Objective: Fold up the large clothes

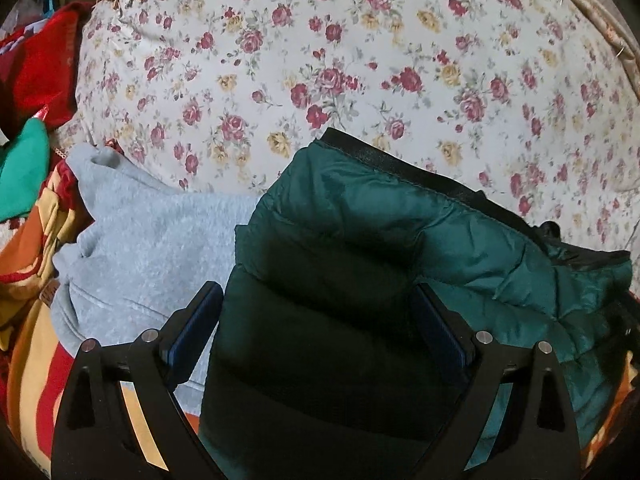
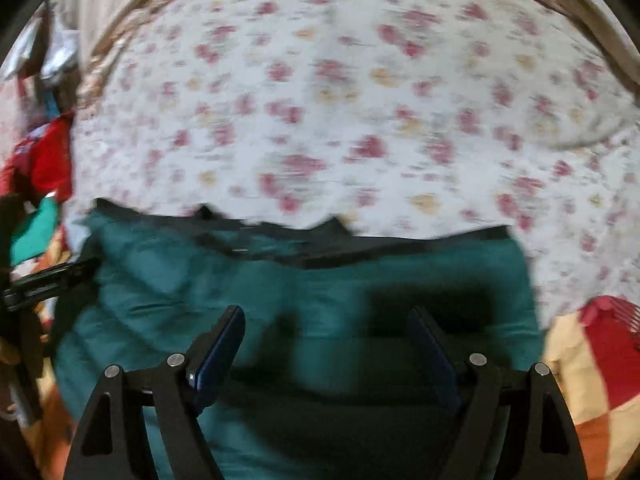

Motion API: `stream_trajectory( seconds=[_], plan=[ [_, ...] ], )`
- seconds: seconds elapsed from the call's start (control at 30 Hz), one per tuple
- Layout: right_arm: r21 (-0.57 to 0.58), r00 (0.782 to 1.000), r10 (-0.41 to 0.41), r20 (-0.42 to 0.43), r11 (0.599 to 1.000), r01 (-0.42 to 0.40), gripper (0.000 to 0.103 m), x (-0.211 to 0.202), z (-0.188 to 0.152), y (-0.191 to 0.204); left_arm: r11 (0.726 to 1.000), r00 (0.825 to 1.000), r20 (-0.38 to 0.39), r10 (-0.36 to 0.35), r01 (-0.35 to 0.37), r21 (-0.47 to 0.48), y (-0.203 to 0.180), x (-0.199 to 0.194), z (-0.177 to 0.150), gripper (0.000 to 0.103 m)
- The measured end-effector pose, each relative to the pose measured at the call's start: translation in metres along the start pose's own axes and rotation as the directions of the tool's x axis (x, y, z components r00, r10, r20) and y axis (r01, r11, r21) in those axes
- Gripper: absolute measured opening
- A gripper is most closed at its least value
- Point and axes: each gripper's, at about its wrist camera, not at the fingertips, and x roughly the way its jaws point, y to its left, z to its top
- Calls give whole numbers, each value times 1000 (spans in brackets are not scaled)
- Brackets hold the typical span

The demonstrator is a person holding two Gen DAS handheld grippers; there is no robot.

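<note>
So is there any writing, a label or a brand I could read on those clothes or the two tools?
None can be read in either view.
Dark green puffer jacket: no label shows.
Grey fleece sweatshirt: none.
Red garment at far left: pale marks, too blurred to read.
Left gripper, right gripper: unmarked.
</note>
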Motion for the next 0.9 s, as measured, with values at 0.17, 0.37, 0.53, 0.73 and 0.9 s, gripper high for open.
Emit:
stream_trajectory(
  seconds=[0.17,0.37,0.53,0.73,0.9],
  plan=[
    [113,1000,-28,-12,993,29,81,22,-4,-39,1000,1000,-17,12,-12,17,-2,13,1,94],
    [218,1000,-14,-12,976,16,82,46,-25,-59,1000,1000,-31,0,0,4,-2,28,2,96],
    [216,999,-22,-42,976,30,82,45,-24,-58,1000,1000,-24,14,-14,7,-5,31,0,97],
    [232,999,28,35,972,-35,82,-7,-25,-50,1000,999,-33,4,-4,-2,-3,32,-1,97],
    [235,1000,-1,-6,972,3,82,4,-46,-51,1000,1000,-28,4,-4,-10,-2,33,-1,99]
  ],
)
